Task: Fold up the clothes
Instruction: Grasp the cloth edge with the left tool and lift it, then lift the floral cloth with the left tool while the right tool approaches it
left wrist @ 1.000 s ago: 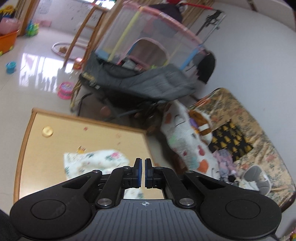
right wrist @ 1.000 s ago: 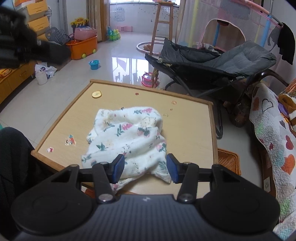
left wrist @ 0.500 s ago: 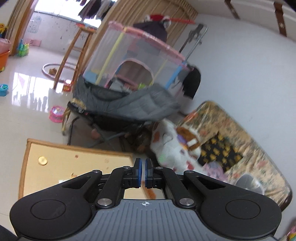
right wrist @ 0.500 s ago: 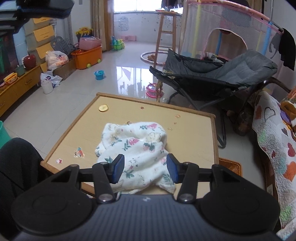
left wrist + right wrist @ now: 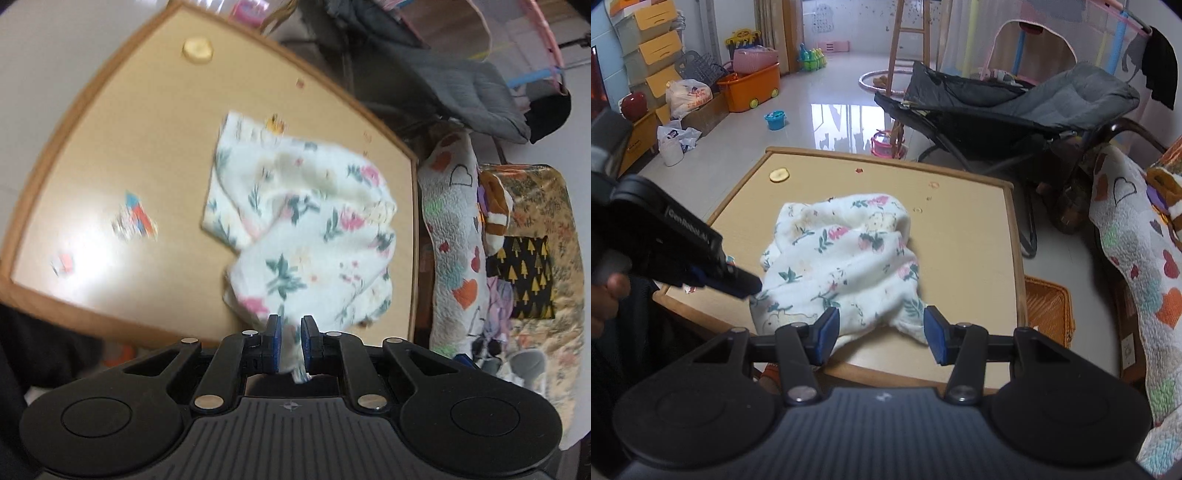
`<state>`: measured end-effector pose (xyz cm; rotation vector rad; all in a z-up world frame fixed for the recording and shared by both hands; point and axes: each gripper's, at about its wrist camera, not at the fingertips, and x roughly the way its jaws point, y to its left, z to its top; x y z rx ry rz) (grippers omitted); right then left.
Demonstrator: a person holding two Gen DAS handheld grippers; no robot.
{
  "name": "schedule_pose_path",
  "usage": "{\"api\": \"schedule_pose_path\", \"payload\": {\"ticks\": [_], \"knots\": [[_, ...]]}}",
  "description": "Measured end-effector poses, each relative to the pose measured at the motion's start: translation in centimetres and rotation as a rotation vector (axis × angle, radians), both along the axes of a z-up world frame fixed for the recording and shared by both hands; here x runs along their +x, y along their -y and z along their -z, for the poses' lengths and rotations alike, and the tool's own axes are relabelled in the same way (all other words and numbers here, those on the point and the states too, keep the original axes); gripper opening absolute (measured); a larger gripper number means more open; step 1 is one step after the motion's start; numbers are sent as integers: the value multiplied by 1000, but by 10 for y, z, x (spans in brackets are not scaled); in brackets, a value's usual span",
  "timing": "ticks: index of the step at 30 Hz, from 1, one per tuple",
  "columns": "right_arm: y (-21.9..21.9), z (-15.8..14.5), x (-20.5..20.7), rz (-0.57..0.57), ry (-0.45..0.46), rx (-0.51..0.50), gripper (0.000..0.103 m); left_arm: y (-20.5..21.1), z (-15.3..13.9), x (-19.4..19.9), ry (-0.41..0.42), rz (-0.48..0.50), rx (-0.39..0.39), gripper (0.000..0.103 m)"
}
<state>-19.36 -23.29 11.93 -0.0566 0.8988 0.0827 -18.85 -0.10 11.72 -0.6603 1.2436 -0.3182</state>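
Right wrist: crumpled floral garment (image 5: 842, 258), near-to-far

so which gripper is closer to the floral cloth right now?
Left. The left gripper is opening with an edge of the cloth between its fingers. The right gripper hangs open just short of the cloth's near edge, not touching it.
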Motion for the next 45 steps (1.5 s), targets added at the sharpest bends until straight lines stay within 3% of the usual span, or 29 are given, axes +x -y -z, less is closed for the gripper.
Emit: {"api": "schedule_pose_path", "payload": {"ticks": [2, 3, 6, 12, 20, 25, 28, 31, 35, 45], "knots": [[0, 1, 1, 4, -5, 4, 50, 3, 2, 0, -2, -1, -11, 17], [0, 2, 1, 5, -7, 3, 50, 4, 5, 1, 6, -3, -5, 23], [-3, 4, 2, -3, -13, -7, 50, 5, 10, 7, 13, -16, 28, 61], [-6, 9, 1, -11, -29, -15, 50, -2, 14, 21, 20, -33, 84, 62], [-7, 11, 2, -15, -39, -18, 50, 2, 58, 37, -120, -94, -39, 62], [-4, 13, 0, -5, -45, -15, 50, 13, 65, 45, -131, -80, -80, 57], [-4, 14, -1, 0, -50, -17, 50, 20, 65, 48, -116, -58, -82, 27], [-4, 16, -1, 0, -53, -12, 50, 26, 64, 48, -94, -37, -84, 13], [-5, 16, -1, -1, -53, -8, 50, 28, 56, 46, -60, -29, -91, 7], [-2, 13, -5, 17, -37, -5, 50, 21, 13, 40, 33, -33, -203, 3]]}}
